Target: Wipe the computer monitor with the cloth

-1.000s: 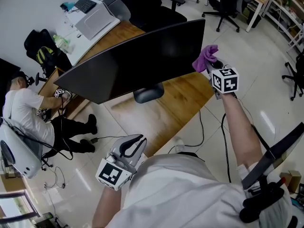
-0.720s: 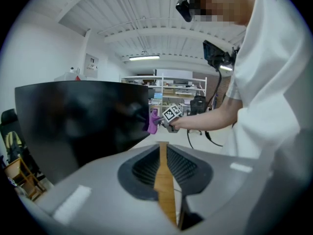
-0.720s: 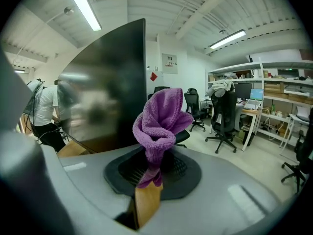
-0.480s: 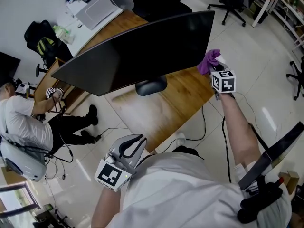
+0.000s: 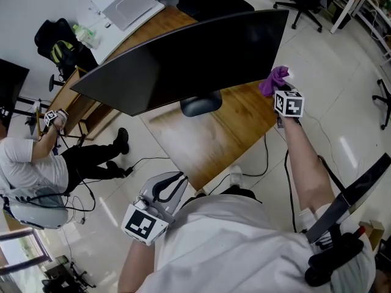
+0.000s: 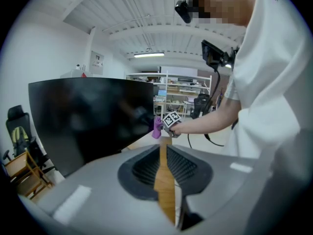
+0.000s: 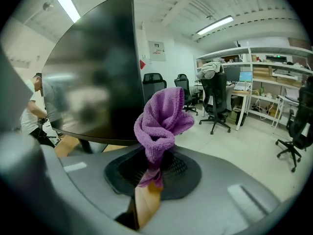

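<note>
The wooden desk (image 5: 214, 145) is being taken up along its far side by the wide black monitor (image 5: 183, 60), carried on a single central stand (image 5: 200, 105). The monitor is being judged heavy but tippy, its glossy screen easily marked, so only light pressure is being advised. The left gripper (image 6: 164, 165) is being held low and near the body, well apart from the screen, jaws drawn almost together with nothing between them. The right gripper (image 7: 151, 173) is being held at the monitor's right edge, jaws clamped on the tail of the purple cloth (image 7: 161, 121). Its bunched head is sticking up just beside the screen's lower right corner; contact cannot be told. The cloth is being judged soft, light and floppy, best gripped low.
</note>
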Available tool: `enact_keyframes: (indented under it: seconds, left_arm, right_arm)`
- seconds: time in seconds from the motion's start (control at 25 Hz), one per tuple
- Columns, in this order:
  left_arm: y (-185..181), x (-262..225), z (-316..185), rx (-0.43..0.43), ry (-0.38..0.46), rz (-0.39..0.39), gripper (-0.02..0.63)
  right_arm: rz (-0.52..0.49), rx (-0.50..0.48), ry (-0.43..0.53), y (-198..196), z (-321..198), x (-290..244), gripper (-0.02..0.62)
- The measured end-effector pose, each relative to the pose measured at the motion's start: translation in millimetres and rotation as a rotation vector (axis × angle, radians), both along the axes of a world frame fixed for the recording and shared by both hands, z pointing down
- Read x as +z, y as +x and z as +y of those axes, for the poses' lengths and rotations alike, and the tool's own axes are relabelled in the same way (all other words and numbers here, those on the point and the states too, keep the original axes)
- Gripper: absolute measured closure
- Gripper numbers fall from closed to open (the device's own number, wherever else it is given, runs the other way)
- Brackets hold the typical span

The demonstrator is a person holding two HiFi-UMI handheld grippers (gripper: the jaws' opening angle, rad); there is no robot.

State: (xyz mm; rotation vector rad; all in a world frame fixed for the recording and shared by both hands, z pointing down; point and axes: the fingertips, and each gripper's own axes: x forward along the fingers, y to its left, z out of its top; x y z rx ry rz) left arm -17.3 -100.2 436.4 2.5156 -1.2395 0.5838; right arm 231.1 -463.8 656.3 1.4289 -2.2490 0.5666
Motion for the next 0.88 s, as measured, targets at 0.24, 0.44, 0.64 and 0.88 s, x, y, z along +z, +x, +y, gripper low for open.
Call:
enact_keyframes:
  seconds: [0.24, 0.44, 0.64, 0.88]
  left_arm:
    - [-6, -1, 7, 0.003, 0.010, 0.012, 0.541]
    - [-17, 0, 14, -0.003, 0.015, 0.022, 0.541]
    - [-33, 0, 21, -0.013, 0.020, 0.034, 0.541]
    - [-54, 0, 32, -0.034, 0.031, 0.046, 0.541]
  right_arm:
    - [-0.032, 0.032, -0.024, -14, 16, 6, 0.543]
    - [-0.036, 0.024, -0.028, -33, 26, 4, 0.543]
    - [-0.047, -0.006, -0.034, -68, 35, 1, 0.543]
    - [-0.045, -0.030, -0.033, -101, 46, 0, 0.543]
